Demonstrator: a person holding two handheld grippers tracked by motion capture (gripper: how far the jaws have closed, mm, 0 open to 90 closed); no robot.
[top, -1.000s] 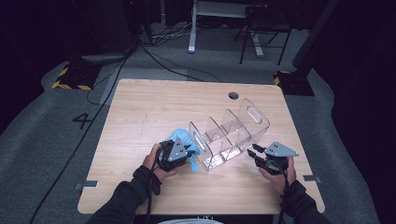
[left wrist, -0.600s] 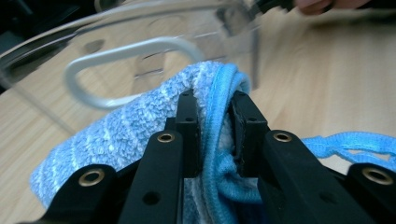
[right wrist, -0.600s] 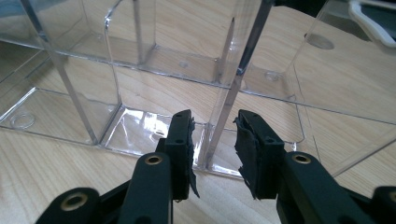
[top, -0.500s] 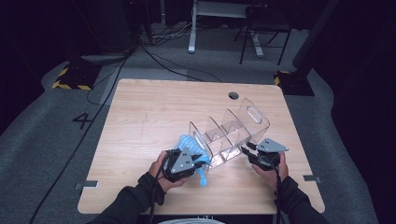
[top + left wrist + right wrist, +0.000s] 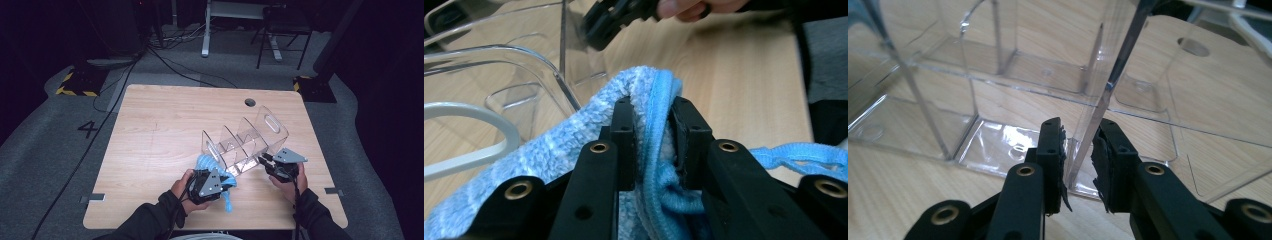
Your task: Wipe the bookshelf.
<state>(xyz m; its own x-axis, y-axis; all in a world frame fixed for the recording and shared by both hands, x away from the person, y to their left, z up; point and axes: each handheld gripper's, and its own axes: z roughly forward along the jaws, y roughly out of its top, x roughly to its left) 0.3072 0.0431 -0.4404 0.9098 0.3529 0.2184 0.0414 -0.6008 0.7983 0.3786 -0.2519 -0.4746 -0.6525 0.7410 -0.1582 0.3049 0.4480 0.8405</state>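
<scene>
- Since a second ago the left gripper (image 5: 212, 181) has carried the blue cloth (image 5: 209, 164) rightward along the counter's (image 5: 150, 130) near edge, closer to the clear divider rack (image 5: 245, 140).
- Its fingers (image 5: 624, 130) clamp a fold of the cloth.
- The right gripper (image 5: 267, 165), near the front right corner, has just been closing; its fingers (image 5: 1053, 145) straddle the rack's end wall, a small gap showing.

A fluffy blue cloth (image 5: 218, 176) is bunched at the table's near edge, just beside the near end of a clear rack (image 5: 245, 142). The rack stands upright with several dividers, set aslant across the wood, a slot handle in its far end.
</scene>
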